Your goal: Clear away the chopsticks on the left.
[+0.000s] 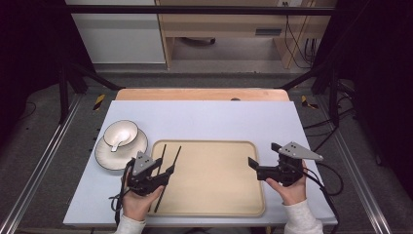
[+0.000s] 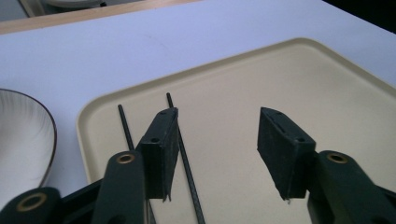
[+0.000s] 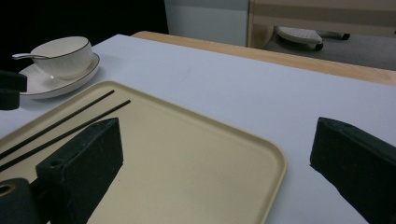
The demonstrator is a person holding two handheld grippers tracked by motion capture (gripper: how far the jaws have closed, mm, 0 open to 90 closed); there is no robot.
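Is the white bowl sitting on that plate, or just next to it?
Touching. In the right gripper view the bowl stands directly on the plate; the high view shows it inside the plate's rim.

Left claw (image 1: 163,171) held low in the left hand (image 1: 138,202), jaws apart, nothing between them, pointing forward and right. Right claw (image 1: 263,159) in the right hand (image 1: 291,187), jaws wide apart and empty, pointing left. Sleeves at both wrists.

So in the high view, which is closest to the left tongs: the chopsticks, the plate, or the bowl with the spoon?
From the left tongs, nearest first:
1. Chopsticks, on the tray's left part, right by the tongs.
2. Plate, on the table left of the tray.
3. Bowl with the spoon, standing on the plate's far side.
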